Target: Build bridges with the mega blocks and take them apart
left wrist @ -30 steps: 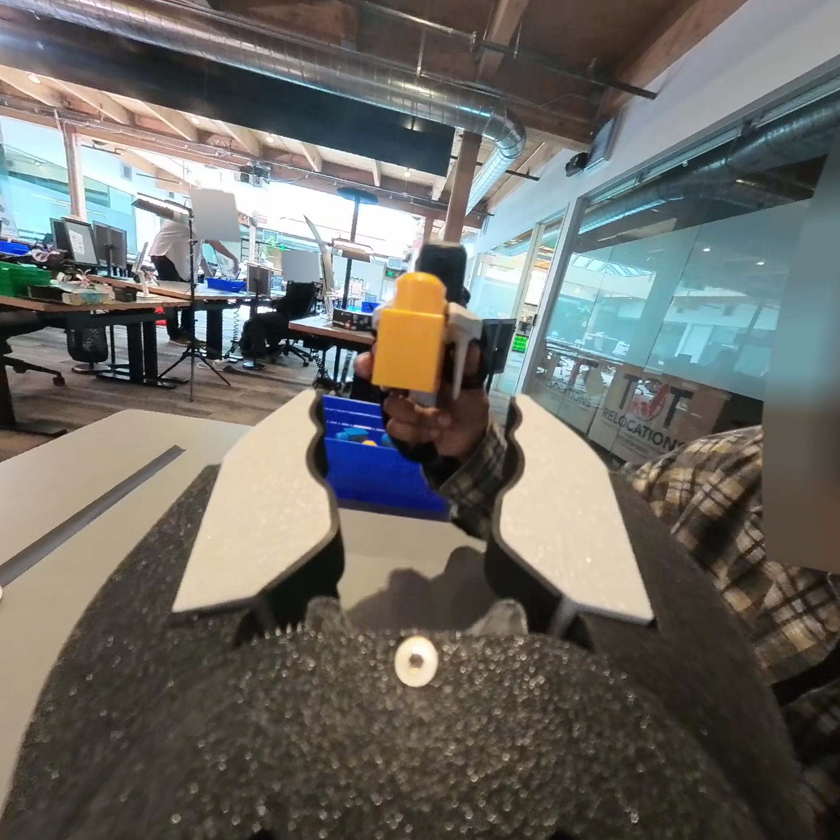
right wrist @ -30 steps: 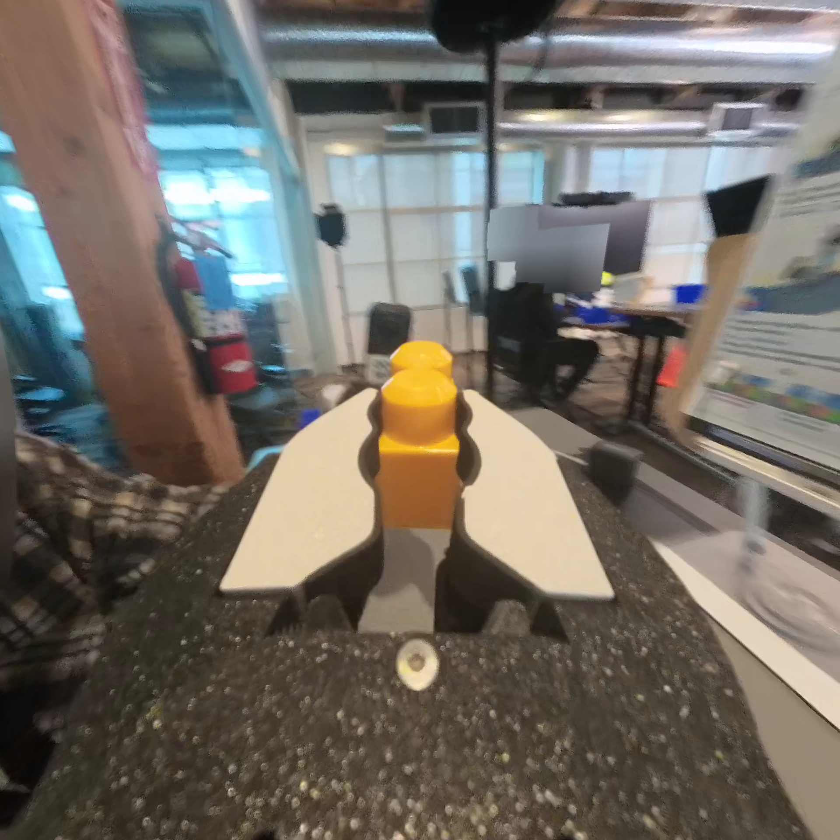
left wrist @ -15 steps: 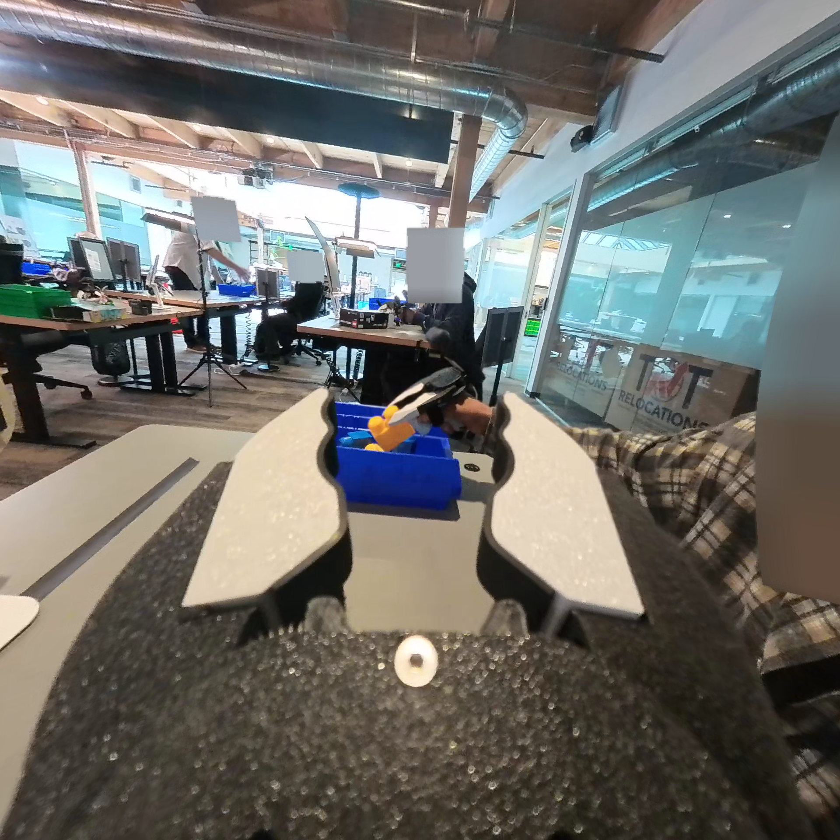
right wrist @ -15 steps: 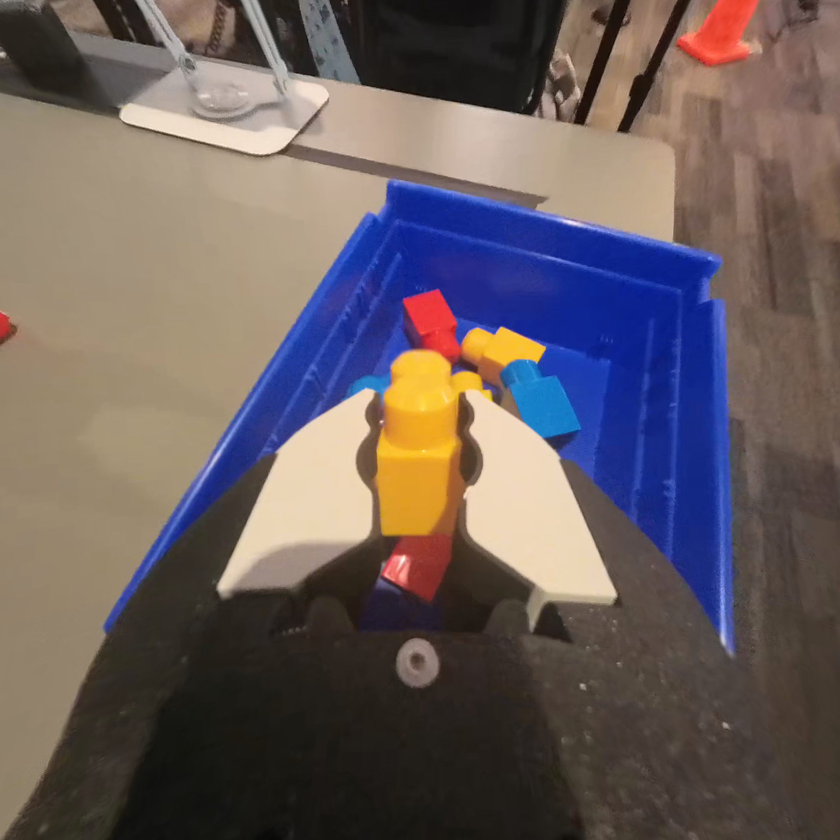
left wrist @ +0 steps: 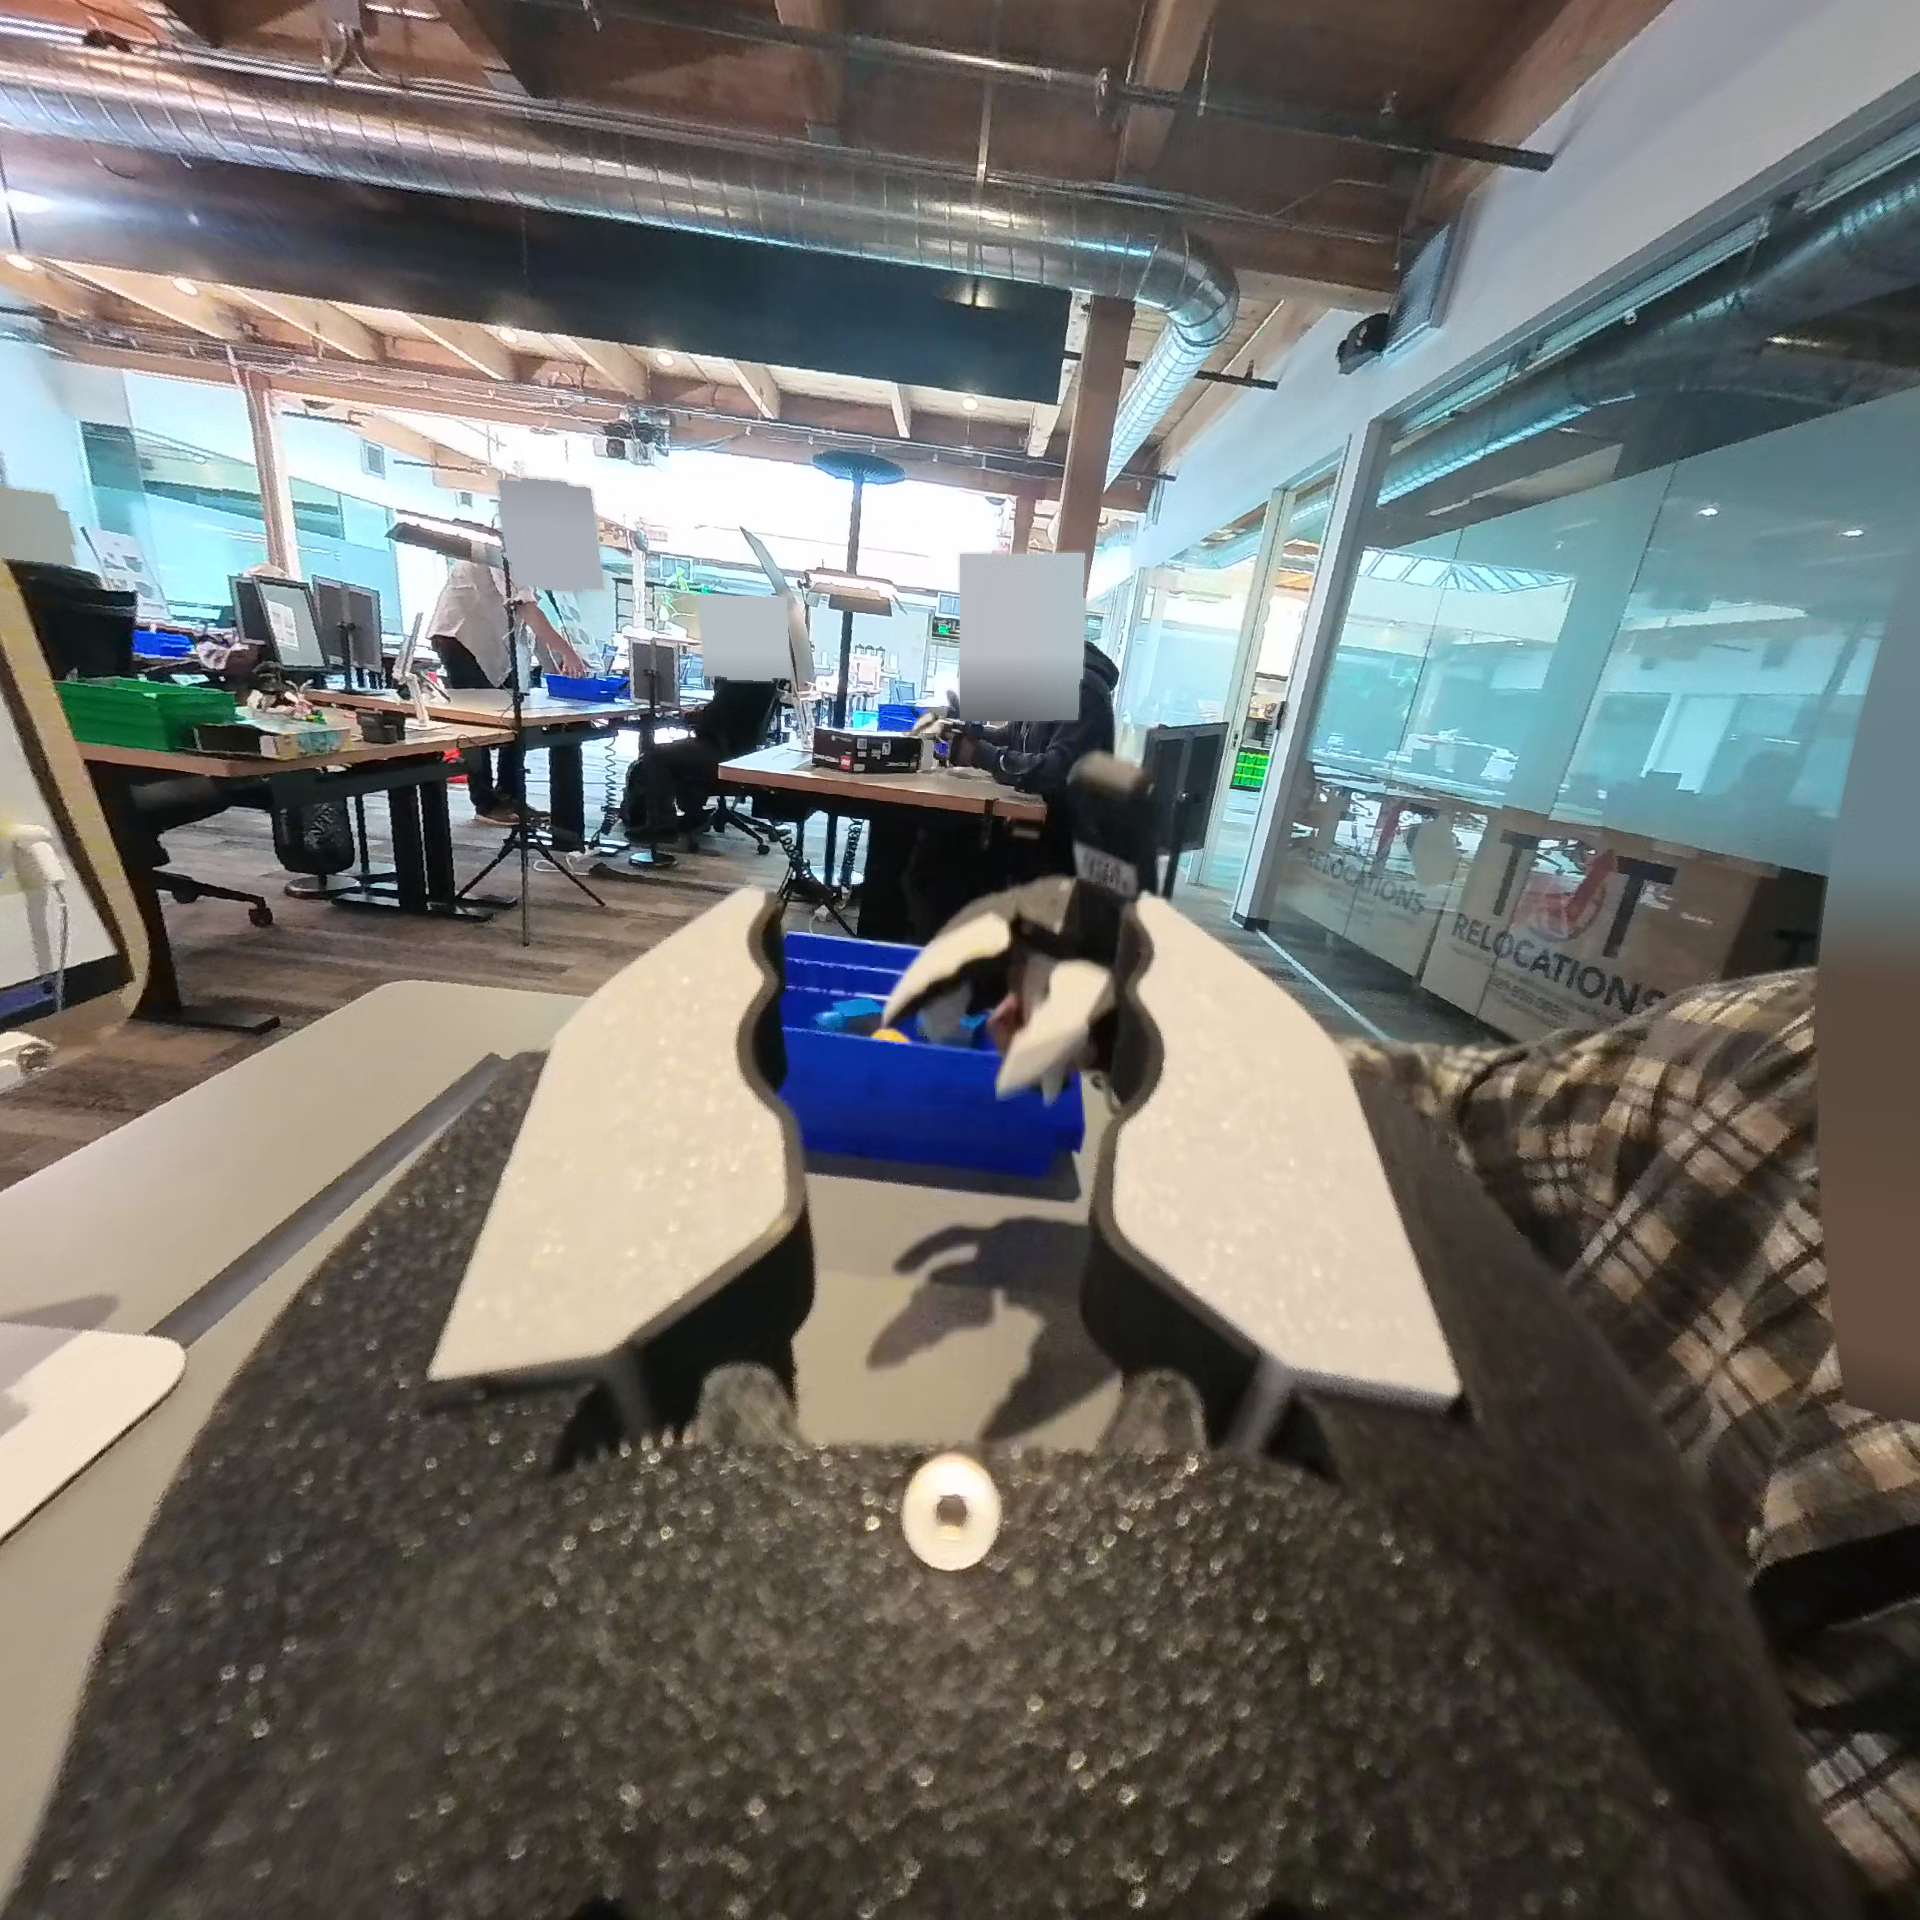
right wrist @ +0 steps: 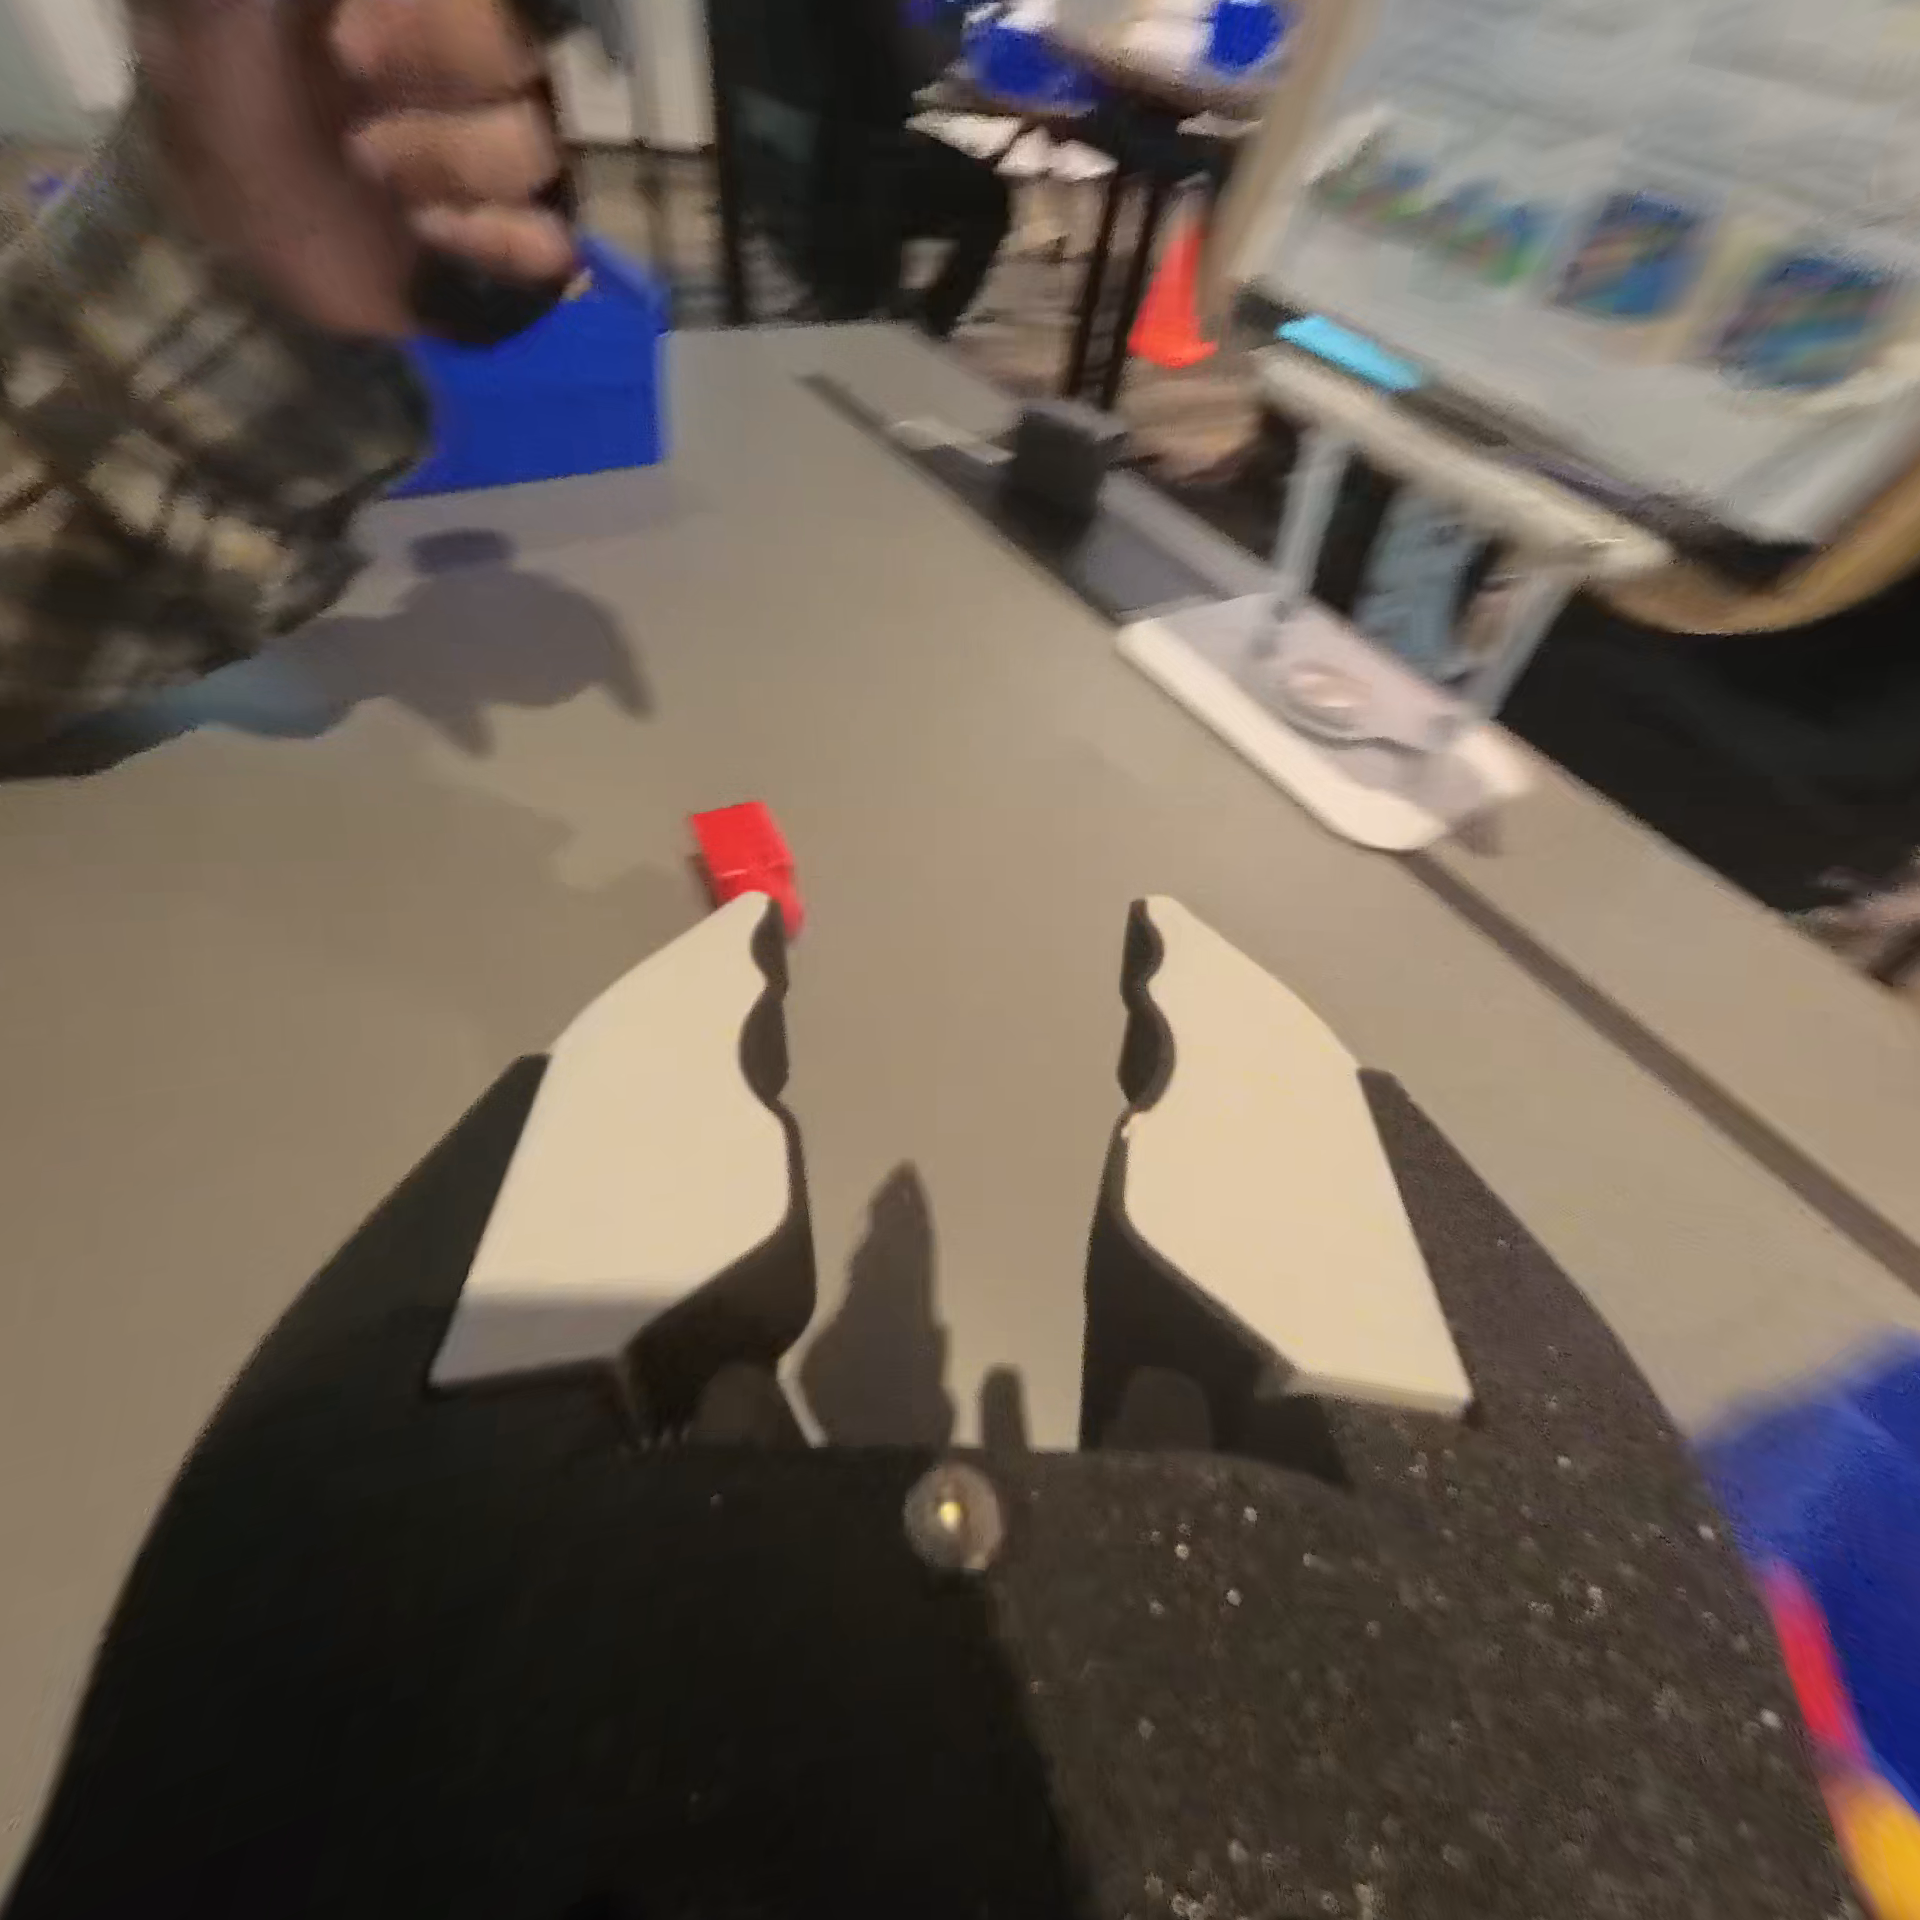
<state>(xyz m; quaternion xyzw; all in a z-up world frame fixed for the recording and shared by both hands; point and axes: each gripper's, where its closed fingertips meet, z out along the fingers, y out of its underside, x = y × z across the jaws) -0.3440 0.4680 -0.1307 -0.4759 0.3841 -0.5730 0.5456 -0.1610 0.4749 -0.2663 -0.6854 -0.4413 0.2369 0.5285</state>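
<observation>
My left gripper [left wrist: 945, 935] is open and empty above the grey table [left wrist: 312, 1153], pointing at a blue bin [left wrist: 925, 1101] that holds blue and yellow blocks [left wrist: 883, 1032]. My right gripper [left wrist: 956, 1049] shows there too, open over the bin's right end. In the blurred right wrist view my right gripper [right wrist: 953, 920] is open and empty above the table [right wrist: 935, 623]. A single red block [right wrist: 743, 857] lies on the table just past its left fingertip. A corner of the blue bin [right wrist: 1849, 1538] with red and yellow blocks shows at the lower right edge.
A person's hand [right wrist: 343, 156] and plaid sleeve [right wrist: 156, 468] are at the upper left, with a blue box [right wrist: 540, 384] behind. A white stand base [right wrist: 1320, 717] and a small black box [right wrist: 1060, 457] sit along the table's right side. Office desks stand beyond. My right fingertips sit around 25 cm from my left ones.
My right gripper carried the yellow block down over the bin, opened and let it go, then swung away toward the table. My left gripper stayed open and barely moved.
</observation>
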